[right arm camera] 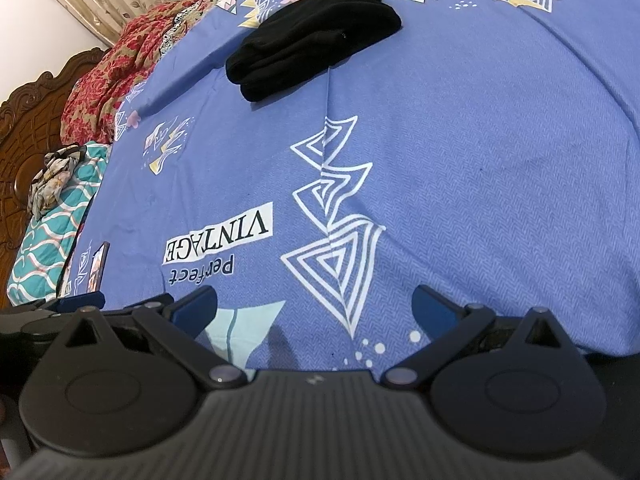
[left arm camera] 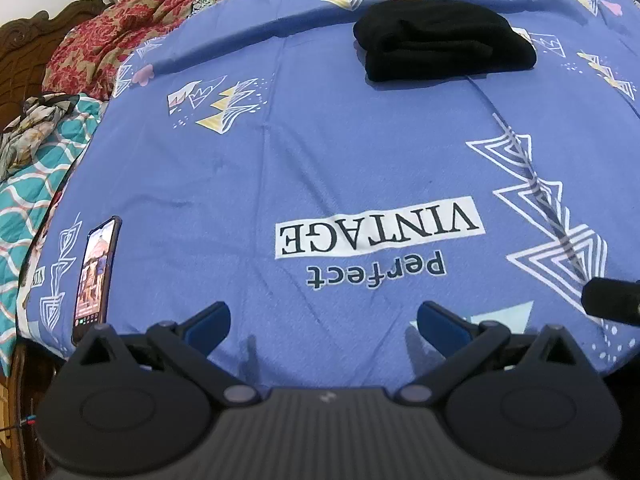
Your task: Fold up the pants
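Pants (left arm camera: pixel 444 42): black, already a compact folded bundle, lying in the upper centre of the left wrist view and the upper middle of the right wrist view (right arm camera: pixel 316 32), on the blue printed bedsheet (left arm camera: pixel 320 152). My left gripper (left arm camera: pixel 323 320) sits at the bottom of its frame, blue pads spread wide and holding nothing; my right gripper (right arm camera: pixel 314 308) is likewise spread and empty, well apart from the bundle. The fold looks finished or nearly so. If a last touch is needed, I judge it best to approach low, press the top layer flat and square the edges without dragging the sheet into wrinkles. A smartphone (left arm camera: pixel 96 276) lies at the lower left, near my left gripper, and could be knocked when I move that way. A red floral cloth (left arm camera: pixel 120 28) and a teal patterned quilt (left arm camera: pixel 36 184) are heaped along the left edge, beside the carved wooden headboard (right arm camera: pixel 28 120); none stands between me and the bundle.
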`<state>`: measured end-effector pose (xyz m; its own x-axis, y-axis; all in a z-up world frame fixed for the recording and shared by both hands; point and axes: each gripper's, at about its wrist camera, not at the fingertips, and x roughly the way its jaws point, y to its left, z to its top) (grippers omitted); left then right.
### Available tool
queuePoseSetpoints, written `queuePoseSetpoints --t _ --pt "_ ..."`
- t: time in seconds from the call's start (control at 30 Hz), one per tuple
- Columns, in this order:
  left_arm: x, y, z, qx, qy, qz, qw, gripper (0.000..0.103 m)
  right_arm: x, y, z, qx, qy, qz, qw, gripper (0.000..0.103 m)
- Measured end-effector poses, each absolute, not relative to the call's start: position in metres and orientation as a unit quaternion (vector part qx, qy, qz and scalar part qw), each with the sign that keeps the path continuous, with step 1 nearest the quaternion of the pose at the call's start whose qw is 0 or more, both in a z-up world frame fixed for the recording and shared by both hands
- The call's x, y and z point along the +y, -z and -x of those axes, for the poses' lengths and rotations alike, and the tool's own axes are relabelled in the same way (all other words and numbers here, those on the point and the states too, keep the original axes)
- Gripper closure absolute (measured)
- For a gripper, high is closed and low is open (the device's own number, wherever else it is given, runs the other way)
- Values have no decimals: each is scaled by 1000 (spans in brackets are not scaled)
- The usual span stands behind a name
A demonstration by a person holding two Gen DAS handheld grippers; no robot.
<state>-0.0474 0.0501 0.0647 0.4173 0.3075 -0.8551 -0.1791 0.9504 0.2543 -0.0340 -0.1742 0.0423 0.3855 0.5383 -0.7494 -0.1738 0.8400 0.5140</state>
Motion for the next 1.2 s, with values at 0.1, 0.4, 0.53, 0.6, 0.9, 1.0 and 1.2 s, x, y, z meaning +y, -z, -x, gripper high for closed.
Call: queuePoseSetpoints --t 0.1,0.4,0.53,0.6,0.9,1.0,1.2 --pt "51 -65 47 520 -147 -62 839 0 -174 -42 34 509 -219 -179 813 0" --pt "52 -64 47 520 -153 -66 838 0 -174 -41 35 510 -219 -180 812 0" --pt "52 -63 47 519 -155 -70 837 0 -174 -41 35 511 -219 -181 811 0" --pt "52 -63 47 519 -156 -73 837 0 -174 -41 35 511 -219 -181 811 0" --pt "51 -63 48 515 -163 -86 837 0 -175 -41 35 512 -219 -182 811 0" --pt "51 -63 47 515 -164 -88 837 0 -175 -41 35 512 -219 -182 811 0" --pt "50 -63 47 516 -162 -90 837 0 -175 -41 35 512 -219 -182 811 0"
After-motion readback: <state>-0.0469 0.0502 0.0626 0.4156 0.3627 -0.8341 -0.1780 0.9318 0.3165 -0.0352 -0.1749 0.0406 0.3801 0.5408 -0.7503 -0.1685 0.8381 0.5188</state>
